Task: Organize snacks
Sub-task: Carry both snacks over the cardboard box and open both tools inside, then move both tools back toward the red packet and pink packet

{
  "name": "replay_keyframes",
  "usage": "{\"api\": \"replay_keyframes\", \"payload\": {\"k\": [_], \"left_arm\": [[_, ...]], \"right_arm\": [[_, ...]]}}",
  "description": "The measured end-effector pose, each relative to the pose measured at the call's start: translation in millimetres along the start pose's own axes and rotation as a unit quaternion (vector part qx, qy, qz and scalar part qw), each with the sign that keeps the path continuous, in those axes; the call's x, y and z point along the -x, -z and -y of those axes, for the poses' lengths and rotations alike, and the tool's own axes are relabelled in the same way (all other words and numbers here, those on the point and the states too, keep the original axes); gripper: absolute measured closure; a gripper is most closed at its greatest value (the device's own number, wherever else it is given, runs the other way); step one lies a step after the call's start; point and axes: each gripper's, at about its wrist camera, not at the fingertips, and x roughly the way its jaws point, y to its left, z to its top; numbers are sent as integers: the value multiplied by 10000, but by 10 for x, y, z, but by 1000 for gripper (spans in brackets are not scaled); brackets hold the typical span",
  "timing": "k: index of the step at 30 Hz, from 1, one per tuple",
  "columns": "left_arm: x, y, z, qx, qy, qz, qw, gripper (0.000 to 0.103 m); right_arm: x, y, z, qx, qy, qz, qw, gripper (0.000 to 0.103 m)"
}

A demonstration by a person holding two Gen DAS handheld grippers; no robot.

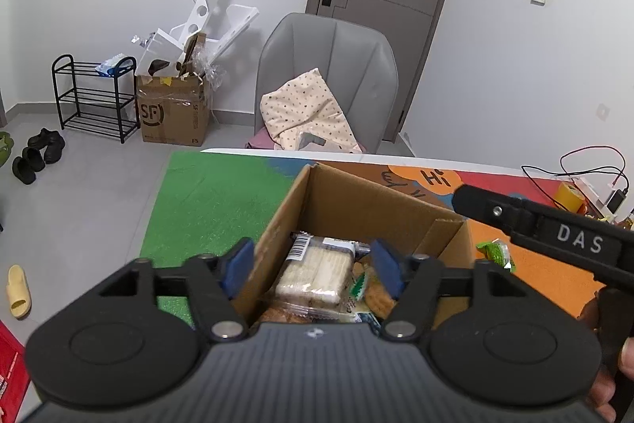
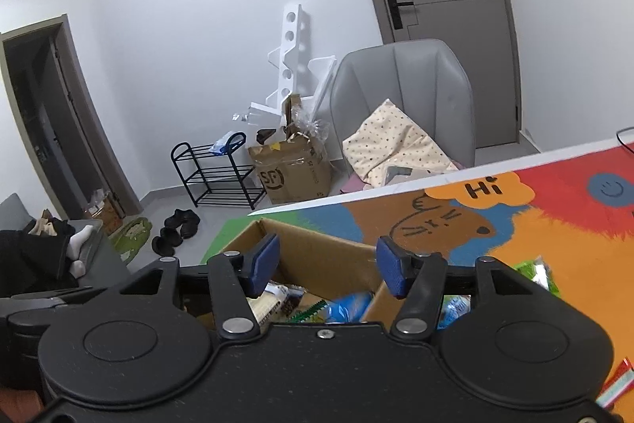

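- Left tool [image 1: 313, 266] tilts down over the cardboard box [image 1: 348, 201] on the desk [image 1: 206, 201]; jaws apart, gripping nothing.
- Right tool [image 2: 325, 266] hangs above the box's near edge, jaws apart, empty.
- Box contents partly hidden behind both tool bodies.
- Wrapped sandwich biscuits [image 1: 313, 274] lie inside the box, below the left tool's pads.
- Green snack packet [image 1: 497, 254] lies just outside the box.

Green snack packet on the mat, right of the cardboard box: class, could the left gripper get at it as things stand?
Probably not directly: the green snack packet lies outside the cardboard box, and the right gripper reaches across just above it.
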Motion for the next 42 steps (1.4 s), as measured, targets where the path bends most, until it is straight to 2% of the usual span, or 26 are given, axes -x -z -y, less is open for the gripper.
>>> {"api": "replay_keyframes", "payload": {"k": [3, 7, 16, 22, 28, 42], "left_arm": [[12, 15, 25, -16, -3, 30, 10000, 27], [44, 52, 86, -94, -8, 34, 9999, 25], [120, 114, 273, -204, 109, -2, 9997, 17], [176, 168, 430, -282, 195, -60, 9994, 12], [233, 234, 590, -349, 290, -105, 9989, 7], [342, 380, 952, -474, 578, -269, 9968, 6]], "right_arm": [[58, 35, 76, -74, 54, -8, 10000, 42], [162, 97, 167, -138, 156, 19, 9998, 29], [427, 193, 401, -275, 388, 105, 9988, 9], [588, 260, 523, -334, 535, 131, 9979, 1], [733, 327, 637, -330, 654, 100, 9973, 0], [1070, 464, 987, -532, 967, 125, 9938, 0]]}}
